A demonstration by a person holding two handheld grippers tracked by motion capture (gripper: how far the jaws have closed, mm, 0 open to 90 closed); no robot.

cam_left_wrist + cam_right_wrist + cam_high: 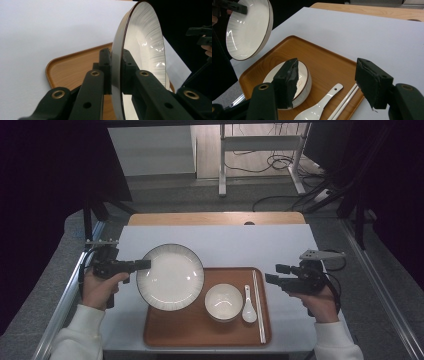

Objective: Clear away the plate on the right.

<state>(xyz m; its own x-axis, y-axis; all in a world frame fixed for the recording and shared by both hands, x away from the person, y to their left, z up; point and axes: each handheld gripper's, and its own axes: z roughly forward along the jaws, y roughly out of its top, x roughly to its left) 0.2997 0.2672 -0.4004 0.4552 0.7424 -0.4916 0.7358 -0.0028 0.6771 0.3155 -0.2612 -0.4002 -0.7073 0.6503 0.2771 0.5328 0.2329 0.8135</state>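
Table [220, 237], covered by a white sheet, with a bare wooden strip along its far edge. Wooden tray [200, 332] lying at the near edge of the table, centre-right. Large white plate [170, 276] with a dark rim and ribbed wall, lifted and tilted over the tray's left far corner, partly overhanging the sheet; in the right tool's view it hangs clear above the tray. Left tool [144, 264], at the table's left edge, clamped on the plate's left rim: in its own view one jaw lies against the underside and the other against the inner face. Right tool [272, 274], held above the sheet just beyond the tray's right edge, well apart from the plate; its jaws stand wide apart with nothing between them. Small white bowl [223, 302], upright on the tray, near the plate's right edge. White ceramic spoon [248, 305], just right of the bowl. Pair of white chopsticks [258, 305], lying along the tray's right edge.
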